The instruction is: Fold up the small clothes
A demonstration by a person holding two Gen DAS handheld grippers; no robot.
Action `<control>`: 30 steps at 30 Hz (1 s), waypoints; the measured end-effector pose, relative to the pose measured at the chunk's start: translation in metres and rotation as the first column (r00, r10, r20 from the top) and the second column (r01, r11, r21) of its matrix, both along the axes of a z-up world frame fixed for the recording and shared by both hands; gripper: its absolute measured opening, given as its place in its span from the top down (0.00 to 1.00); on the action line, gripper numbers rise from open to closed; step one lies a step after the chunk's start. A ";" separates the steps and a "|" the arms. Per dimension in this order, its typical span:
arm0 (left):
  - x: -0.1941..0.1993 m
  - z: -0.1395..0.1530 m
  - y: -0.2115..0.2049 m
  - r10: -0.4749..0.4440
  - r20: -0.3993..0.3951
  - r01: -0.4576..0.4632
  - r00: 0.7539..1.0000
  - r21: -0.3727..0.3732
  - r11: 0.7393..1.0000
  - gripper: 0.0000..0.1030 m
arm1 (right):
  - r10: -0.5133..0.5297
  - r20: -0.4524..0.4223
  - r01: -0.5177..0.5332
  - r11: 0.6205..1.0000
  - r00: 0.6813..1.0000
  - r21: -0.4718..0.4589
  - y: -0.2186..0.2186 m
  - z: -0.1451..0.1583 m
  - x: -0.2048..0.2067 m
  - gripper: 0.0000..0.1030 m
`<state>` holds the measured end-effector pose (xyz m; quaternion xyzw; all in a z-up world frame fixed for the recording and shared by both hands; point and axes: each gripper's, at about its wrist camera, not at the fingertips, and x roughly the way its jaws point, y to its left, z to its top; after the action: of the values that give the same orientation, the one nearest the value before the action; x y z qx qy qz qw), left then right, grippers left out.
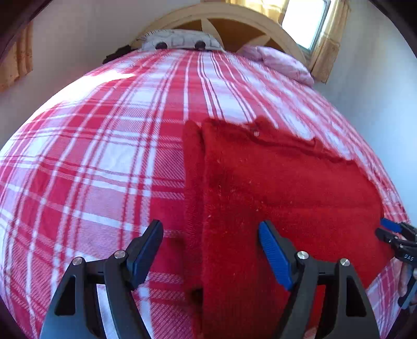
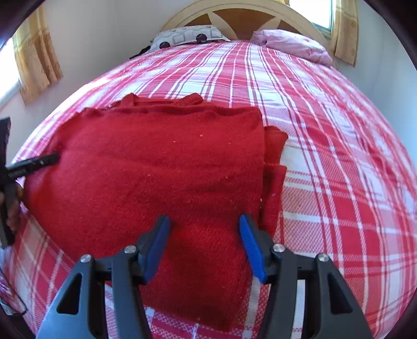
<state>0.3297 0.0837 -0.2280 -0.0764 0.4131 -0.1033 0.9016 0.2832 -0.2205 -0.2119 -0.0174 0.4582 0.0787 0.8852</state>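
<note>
**Red knit garment lies folded on the plaid bed, both grippers spread wide**

At the far left of the room hangs a yellow curtain [image 2: 36, 52]. The left gripper [image 1: 211, 240] hovers over the left edge of the red sweater [image 1: 286, 195], jaws wide apart and holding nothing; one blue pad sits over the plaid, the other over the knit. The sweater rests folded into a rough rectangle on the red-and-white plaid bedspread [image 1: 91, 156], a narrower layer showing along each side fold. The right gripper [image 2: 204, 236] hovers over the sweater's near right part, jaws likewise spread and empty. In the left wrist view, its body carries small white lettering that seems to read "DAS". At the headboard [image 2: 242, 13] lie a patterned pillow [image 2: 187, 36] and, further right, a pink pillow [image 2: 294, 44].
</note>
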 end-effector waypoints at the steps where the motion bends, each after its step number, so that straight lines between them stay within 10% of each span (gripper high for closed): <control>1: -0.008 0.007 0.005 0.008 0.030 -0.007 1.000 -0.013 1.000 0.26 | -0.020 0.008 0.020 1.000 1.000 0.013 -0.002 0.004 -0.002 0.44; 11: -0.056 0.011 -0.008 -0.080 0.022 0.080 0.997 -0.014 0.997 0.26 | 0.154 0.108 -0.158 0.987 0.982 0.028 0.093 0.044 -0.033 0.34; 15: -0.044 -0.012 -0.018 -0.058 -0.058 0.063 0.997 0.092 0.994 0.26 | 0.214 0.061 -0.215 0.976 0.975 0.018 0.128 0.025 -0.023 0.34; 22: -0.046 -0.011 -0.011 -0.079 -0.033 0.080 0.996 0.053 0.995 0.23 | 0.219 -0.022 -0.219 0.975 0.976 -0.020 0.131 -0.010 -0.013 0.31; 30: -0.055 0.013 0.072 0.186 0.083 -0.179 0.979 -0.082 0.980 0.23 | 0.199 0.086 -0.200 0.980 0.976 0.003 0.127 0.021 -0.030 0.31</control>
<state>0.2751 0.1559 -0.2149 -0.1429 0.3588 -0.0387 0.9216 0.2533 -0.0936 -0.1911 -0.0616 0.4157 0.1690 0.8915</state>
